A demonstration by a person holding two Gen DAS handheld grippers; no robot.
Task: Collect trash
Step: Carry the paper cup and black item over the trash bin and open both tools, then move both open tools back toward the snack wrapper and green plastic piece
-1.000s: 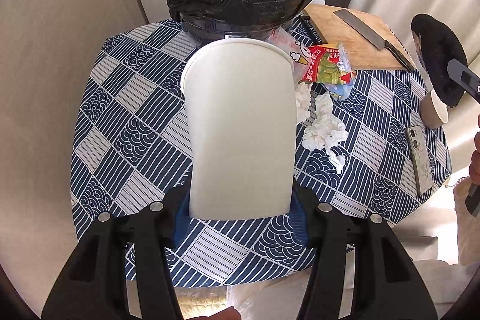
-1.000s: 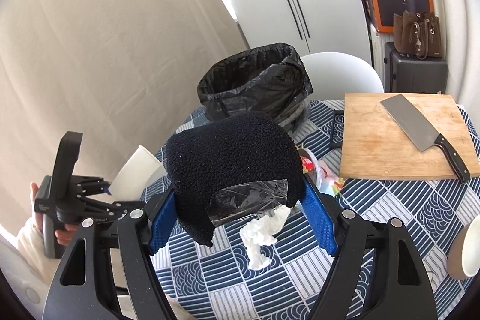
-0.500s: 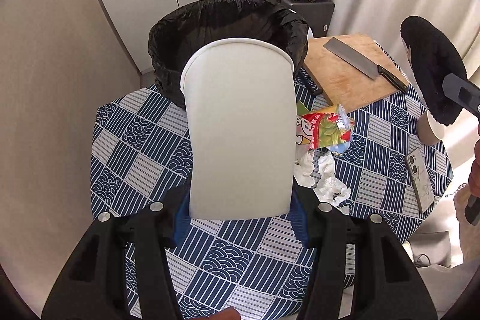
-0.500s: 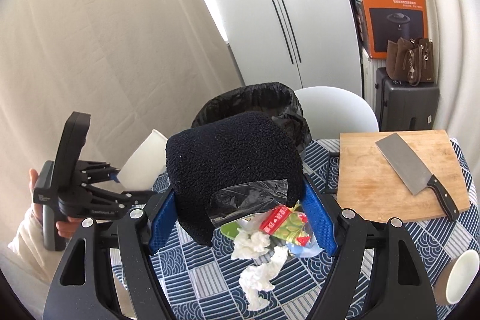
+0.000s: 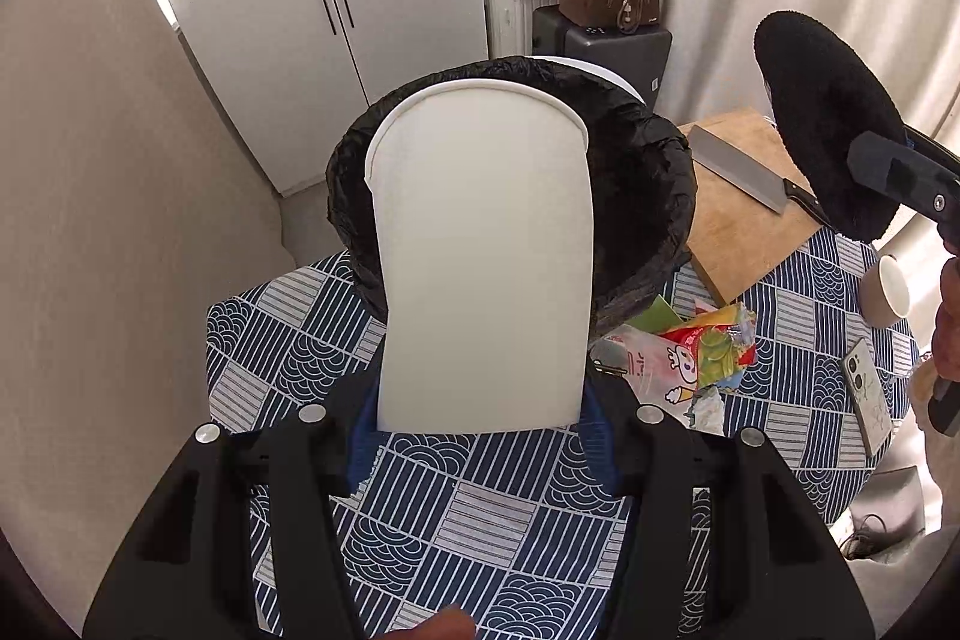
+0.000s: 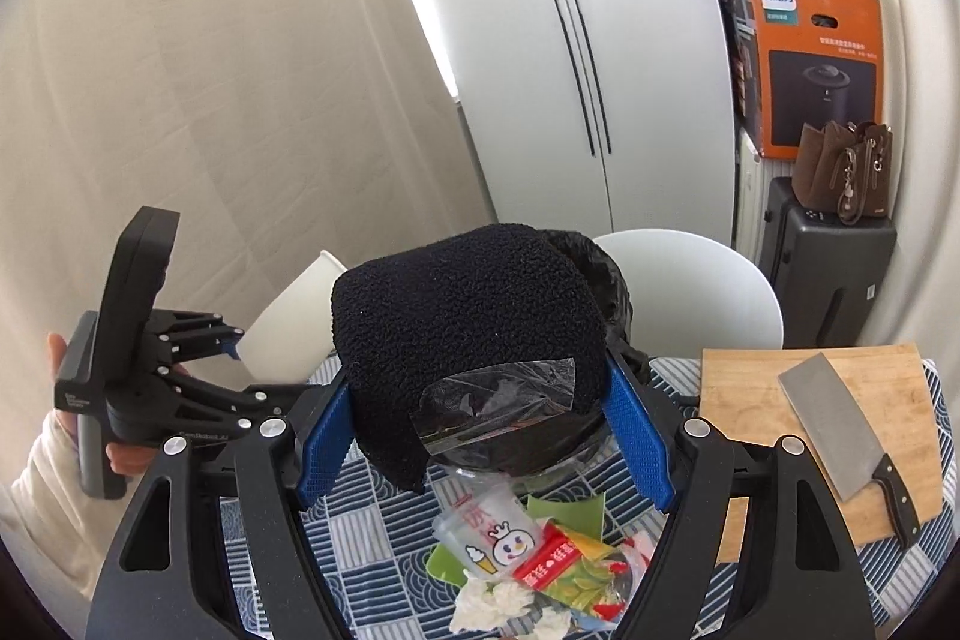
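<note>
My left gripper (image 5: 480,424) is shut on a tall white paper cup (image 5: 480,268), held upright between its blue pads. The cup's rim stands in front of the black-lined trash bin (image 5: 654,196) at the table's far side. My right gripper (image 6: 480,430) is shut on a black fleece pad (image 6: 468,322) with a strip of clear film stuck to it, also in front of the bin (image 6: 606,280). Colourful snack wrappers (image 6: 540,550) and crumpled tissues (image 6: 492,598) lie on the blue patterned tablecloth (image 5: 288,340) below. The right wrist view shows the left gripper (image 6: 234,346) with the cup (image 6: 294,328) at left.
A wooden cutting board (image 6: 744,400) with a cleaver (image 6: 828,424) lies at the right of the bin. A small white cup (image 5: 888,283) and a phone (image 5: 864,394) sit near the table's right edge. A white chair (image 6: 690,292) stands behind the bin.
Both grippers have risen and moved toward the bin with the cup and the fleece pad still held. The wrappers and tissues have slid lower in both views.
</note>
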